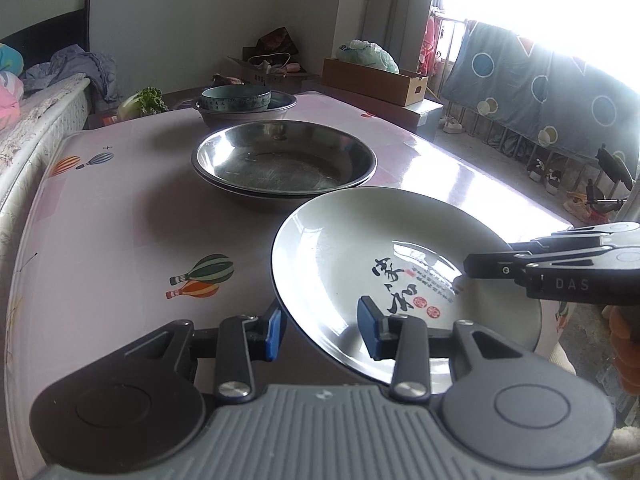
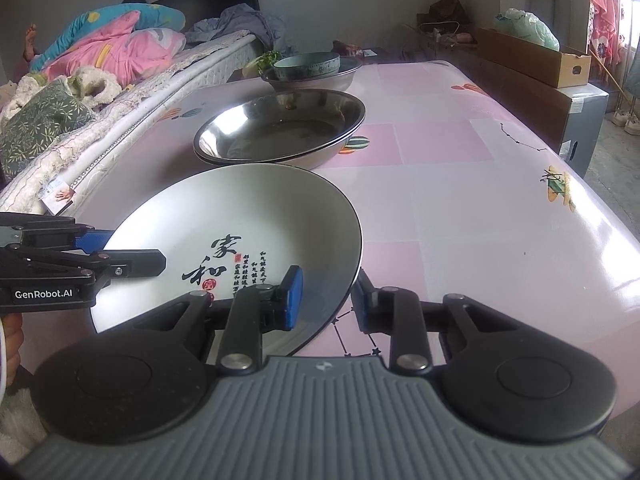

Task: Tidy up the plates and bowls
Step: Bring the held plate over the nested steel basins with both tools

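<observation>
white plate (image 2: 240,240) with black calligraphy and a dark rim, lifted and tilted over the near end of the table (image 2: 460,184), straddled at opposite edges by both tools. left gripper (image 1: 322,328) astride the plate's near-left rim, one blue pad below the edge and one above the glaze, jaws slack with visible gaps and not pressing. right gripper (image 2: 326,300) astride the plate's right rim, one blue pad inside the well, the other outside under the edge; whether the pads actually pinch the rim, impossible to tell. directly beyond the plate, almost touching its far edge in both views, a pair of nested steel basins (image 1: 284,160), wide and shallow, empty and mirror-bright. farther back, near the table's far end, a pale green ceramic bowl (image 1: 235,98) seated inside another steel basin (image 1: 280,108). beside that, off the table's corner, leafy greens (image 1: 150,100). pink-and-white checked tablecloth printed with hot-air balloons (image 1: 202,276), glossy under window glare. along one side of the table, a bed (image 2: 120,92) heaped with pink and blue quilts (image 2: 116,40) and crumpled clothing. on the other side, a long cardboard box (image 2: 536,56) topped by a green plastic bag (image 2: 528,26), set on a grey cabinet. by the bright window, a blue blanket with circles (image 1: 532,80) hung over a rail, shoes (image 1: 552,178) lined on the floor beneath. plain grey walls behind.
</observation>
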